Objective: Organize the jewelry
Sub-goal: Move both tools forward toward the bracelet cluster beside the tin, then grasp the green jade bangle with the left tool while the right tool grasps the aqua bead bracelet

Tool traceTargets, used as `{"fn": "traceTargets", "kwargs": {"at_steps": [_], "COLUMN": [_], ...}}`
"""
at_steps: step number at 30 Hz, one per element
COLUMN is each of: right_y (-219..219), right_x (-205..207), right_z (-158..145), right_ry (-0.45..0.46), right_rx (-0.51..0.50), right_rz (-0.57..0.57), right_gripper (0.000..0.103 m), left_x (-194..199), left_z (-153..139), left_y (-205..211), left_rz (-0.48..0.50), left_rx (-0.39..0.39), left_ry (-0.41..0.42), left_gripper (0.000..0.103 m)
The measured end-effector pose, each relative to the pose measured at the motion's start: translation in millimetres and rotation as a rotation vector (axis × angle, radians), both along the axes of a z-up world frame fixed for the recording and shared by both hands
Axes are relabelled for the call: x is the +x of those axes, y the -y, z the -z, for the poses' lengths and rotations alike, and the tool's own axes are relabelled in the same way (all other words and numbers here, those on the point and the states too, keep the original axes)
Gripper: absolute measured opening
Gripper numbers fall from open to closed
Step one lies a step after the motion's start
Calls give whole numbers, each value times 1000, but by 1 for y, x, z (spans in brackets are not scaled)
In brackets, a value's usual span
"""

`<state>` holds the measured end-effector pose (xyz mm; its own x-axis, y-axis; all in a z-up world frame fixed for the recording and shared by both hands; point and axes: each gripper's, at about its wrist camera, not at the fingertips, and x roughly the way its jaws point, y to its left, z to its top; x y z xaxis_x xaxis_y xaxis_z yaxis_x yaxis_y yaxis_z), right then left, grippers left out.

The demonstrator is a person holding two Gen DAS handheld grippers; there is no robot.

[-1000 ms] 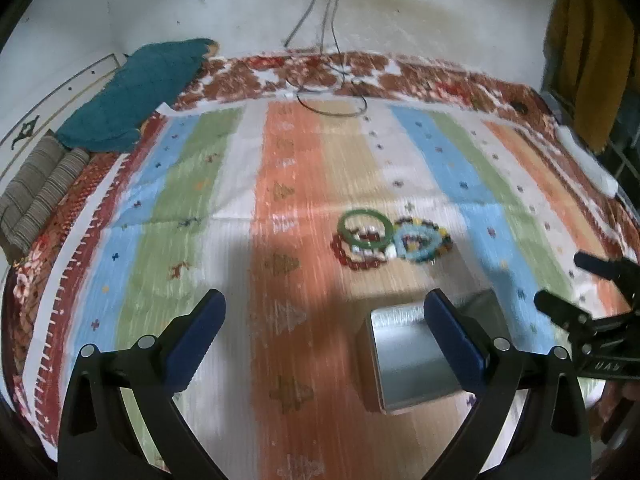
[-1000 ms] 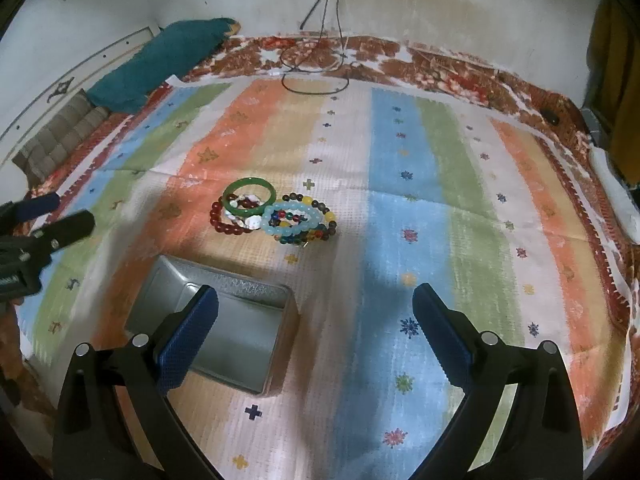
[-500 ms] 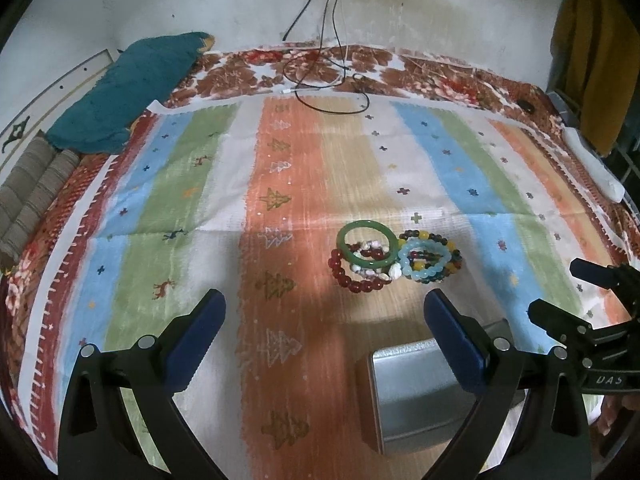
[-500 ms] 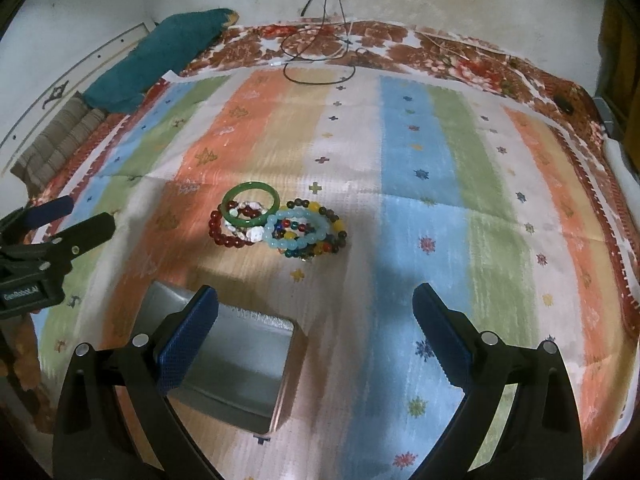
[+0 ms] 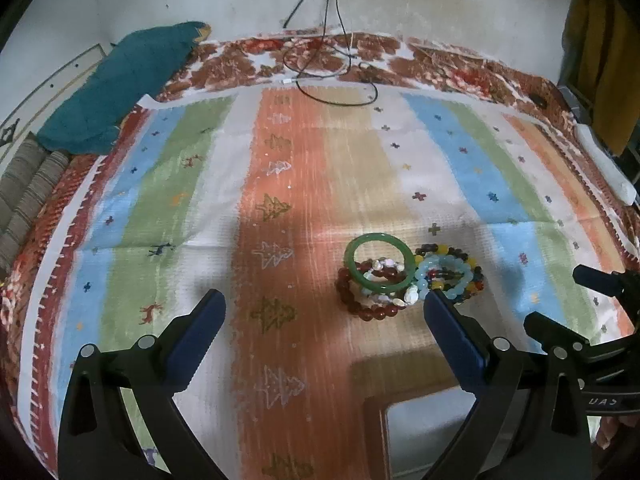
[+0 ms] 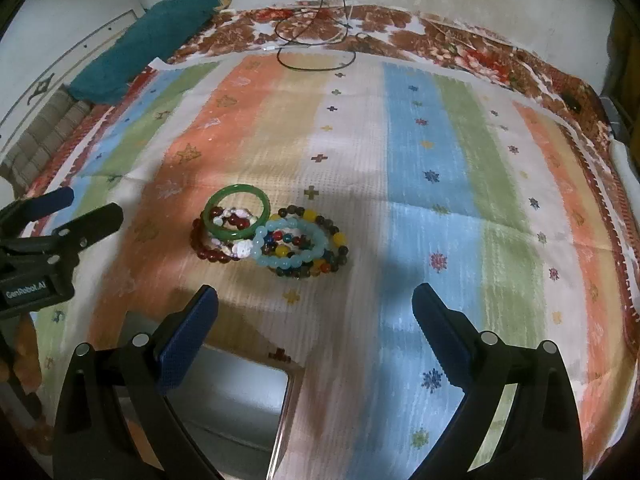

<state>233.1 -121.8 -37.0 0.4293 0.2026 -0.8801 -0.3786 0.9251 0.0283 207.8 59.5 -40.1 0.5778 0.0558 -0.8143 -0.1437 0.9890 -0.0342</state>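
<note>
A pile of bracelets lies on a striped cloth: a green bangle on top of a dark red bead bracelet, with a light blue bead bracelet and a multicoloured bead bracelet beside it. A grey metal tin stands nearer to me than the pile. My left gripper is open and empty, above the cloth left of the pile. My right gripper is open and empty, just short of the pile.
The striped cloth covers a floral bedspread. A teal cushion lies at the back left. A black cable loops at the far edge by the wall. A white power strip lies at the right edge.
Both grippers have moved forward toward the bracelet pile, which now looks nearer and larger. The tin has slid toward the bottom of both views. Both grippers stayed open.
</note>
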Motion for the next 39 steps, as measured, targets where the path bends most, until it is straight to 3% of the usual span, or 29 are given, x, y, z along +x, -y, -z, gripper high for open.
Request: {"fn": "traceTargets", "kwargs": {"at_steps": [11, 19, 21, 28, 30, 39], "right_y": [-10, -17, -19, -24, -25, -28], "right_x": [21, 40, 44, 55, 58, 70], "right_z": [16, 31, 34, 46, 49, 63], "right_ry": [-29, -63, -76, -109, -117, -169], "right_rx": [-34, -51, -55, -74, -77, -72], "right_rz": [3, 13, 17, 12, 12, 2], "right_gripper": [98, 98, 85, 84, 75, 61], "left_x": [29, 50, 53, 67, 71, 94], "left_z": [21, 39, 42, 54, 57, 69], "left_y": [-10, -9, -10, -13, -12, -4], "left_rz": [10, 33, 36, 49, 51, 74], "left_rx": [-22, 3, 9, 16, 17, 14], "left_ry": [-67, -115, -120, -145, -151, -168], "left_gripper": [97, 96, 96, 96, 96, 90]}}
